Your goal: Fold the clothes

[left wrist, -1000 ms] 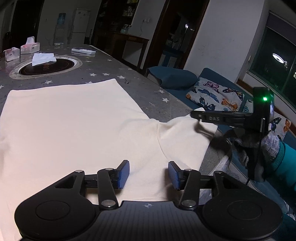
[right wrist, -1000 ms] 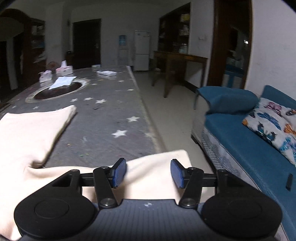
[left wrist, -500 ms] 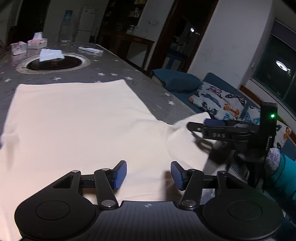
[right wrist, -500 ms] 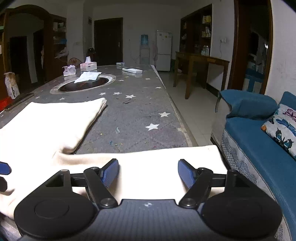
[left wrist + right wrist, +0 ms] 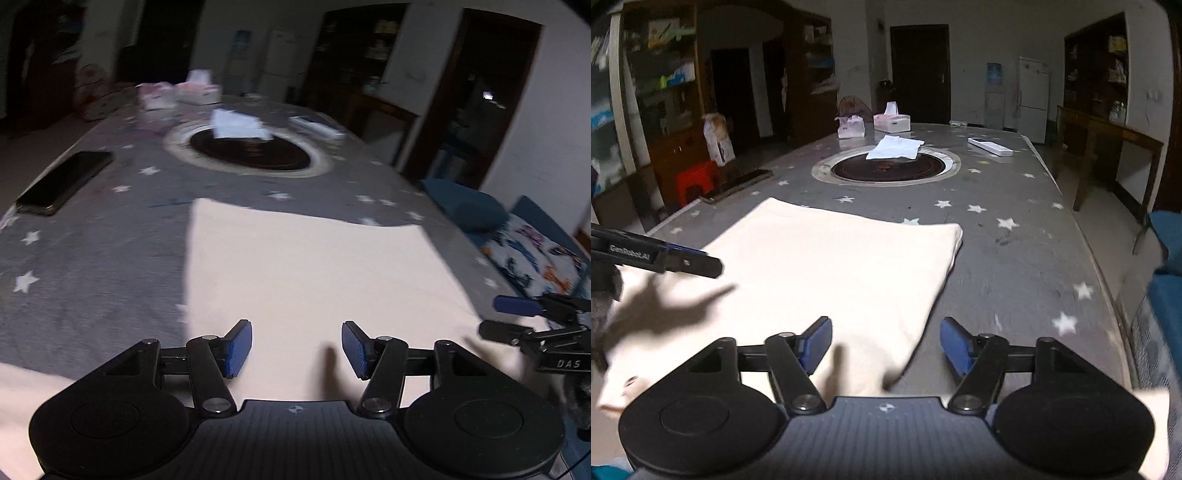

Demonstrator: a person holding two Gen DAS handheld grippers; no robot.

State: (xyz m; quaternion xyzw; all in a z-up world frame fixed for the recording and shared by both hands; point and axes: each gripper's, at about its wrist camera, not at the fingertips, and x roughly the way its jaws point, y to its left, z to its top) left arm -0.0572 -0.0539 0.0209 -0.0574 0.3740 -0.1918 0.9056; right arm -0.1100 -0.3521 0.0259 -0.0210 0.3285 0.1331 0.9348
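A cream garment [image 5: 306, 266] lies flat on the grey star-patterned tablecloth [image 5: 92, 258]. My left gripper [image 5: 297, 347] hovers over its near part, open, with nothing between the blue pads. To its right, at the garment's right edge, sits my right gripper [image 5: 491, 316]. From the right wrist, the garment [image 5: 831, 266] spreads ahead and to the left. Over its near right corner my right gripper [image 5: 886, 343] has its jaws closing, pressing on nothing. My left gripper [image 5: 705, 260] reaches in from the left and casts a shadow on the cloth.
A dark phone [image 5: 62, 182] lies on the left side of the table. A round hotplate inset [image 5: 886, 166] with a white cloth, tissue boxes [image 5: 892, 122] and a remote [image 5: 990, 146] sit farther back. A blue sofa with a butterfly pillow [image 5: 535, 254] runs along the table's right edge.
Both grippers have swung left, from the sleeve at the table's right edge to over the garment's body. The right jaws widened, then narrowed again. Neither holds cloth.
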